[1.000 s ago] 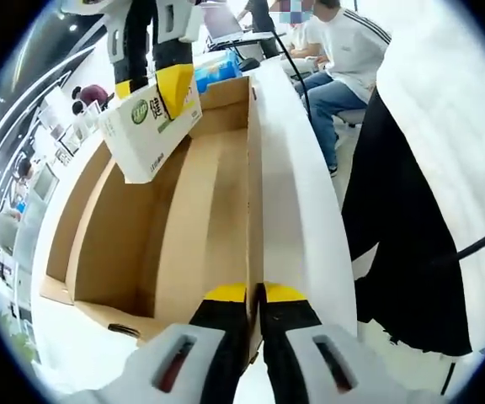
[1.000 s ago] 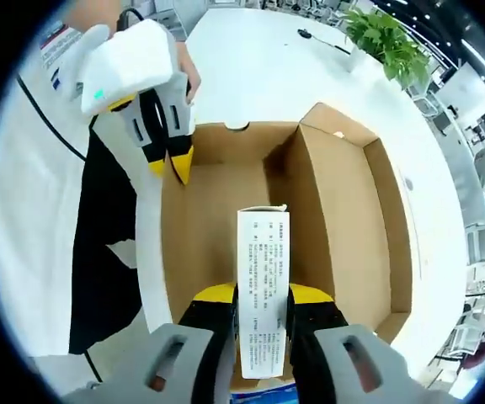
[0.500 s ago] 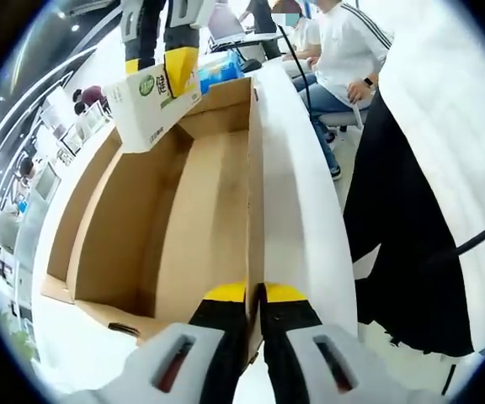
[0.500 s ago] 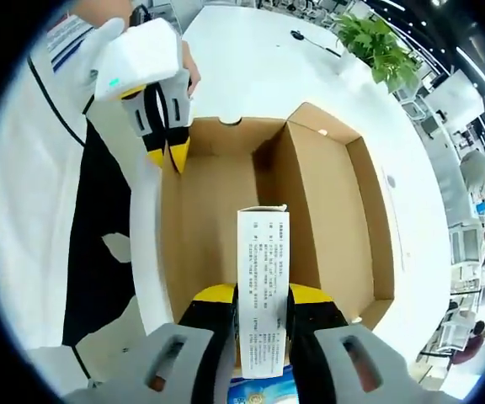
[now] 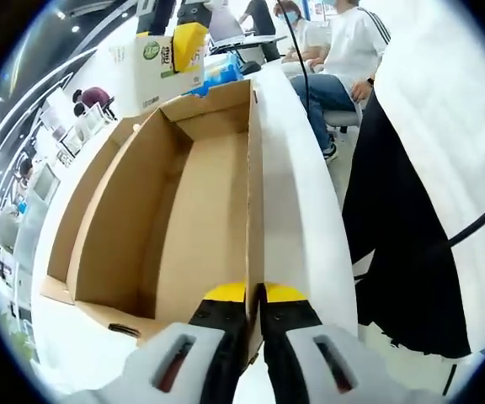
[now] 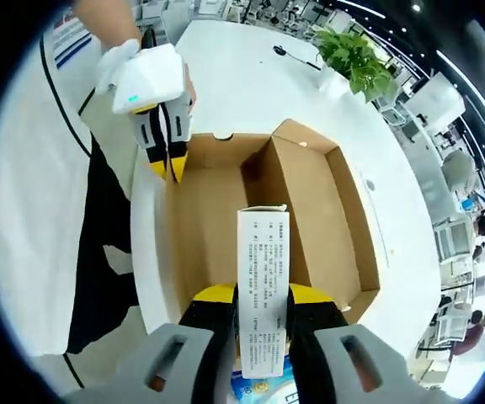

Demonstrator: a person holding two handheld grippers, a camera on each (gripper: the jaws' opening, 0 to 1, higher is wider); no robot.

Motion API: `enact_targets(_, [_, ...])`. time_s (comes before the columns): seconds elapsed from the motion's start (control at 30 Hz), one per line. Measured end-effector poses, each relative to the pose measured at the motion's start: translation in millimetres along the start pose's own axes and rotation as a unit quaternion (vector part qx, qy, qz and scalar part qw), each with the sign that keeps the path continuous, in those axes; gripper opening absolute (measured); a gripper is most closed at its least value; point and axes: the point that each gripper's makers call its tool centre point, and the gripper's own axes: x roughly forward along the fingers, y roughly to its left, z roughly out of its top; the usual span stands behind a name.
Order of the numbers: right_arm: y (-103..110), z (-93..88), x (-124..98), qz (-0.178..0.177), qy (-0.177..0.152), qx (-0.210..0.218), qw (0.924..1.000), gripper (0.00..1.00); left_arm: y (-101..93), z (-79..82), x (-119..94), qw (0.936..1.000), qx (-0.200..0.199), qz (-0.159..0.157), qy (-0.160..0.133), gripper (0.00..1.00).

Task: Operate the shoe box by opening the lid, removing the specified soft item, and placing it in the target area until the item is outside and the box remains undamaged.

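The pack [image 6: 262, 286], a small white carton with printed text, sits clamped between the right gripper [image 6: 262, 296]'s yellow-tipped jaws, upright and end-on to the camera. In the left gripper view the same pack [image 5: 160, 66] hangs above the far end of the box [image 5: 183, 194], clear of the rim. A second ago it was low inside the box, against the far wall; half a second ago it was level with the rim; now it is out and above it. In the right gripper view the box [image 6: 310, 219] has shrunk and dropped away below, which fits the right hand rising.

The box is open and brown inside, with nothing else in it that I can see. Its white lid [image 5: 297, 210] is swung over to one side, and the left gripper [image 5: 255, 293] has its jaws closed narrowly on the lid edge, in the same place as in both earlier pictures. From the right gripper view, that left gripper [image 6: 167, 164] pinches the same edge at the far end of the box.

So I judge the removal done: the item is outside and the box shows no tear or crush. What remains is carrying the pack to the target area on the white table [image 6: 251, 84], which I cannot pick out from here.
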Motion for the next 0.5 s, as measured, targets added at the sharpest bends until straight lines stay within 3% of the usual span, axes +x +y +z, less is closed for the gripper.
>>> enact_targets(0.33, [0,-9.8,-6,-0.018,-0.003,0.017,0.9997,0.19,0.2,-0.5,1,1.0,0.0,0.002,0.0,0.03])
enact_targets(0.4, [0,-11.9,-5,-0.025,-0.005,0.077,0.9967,0.19,0.3,-0.8,1,1.0,0.004,-0.001,-0.001,0.03])
enact_targets(0.5, [-2,-10.1,-4,-0.038,-0.012,0.053,0.9978,0.19,0.9,-1.1,1,1.0,-0.001,-0.007,0.0,0.03])
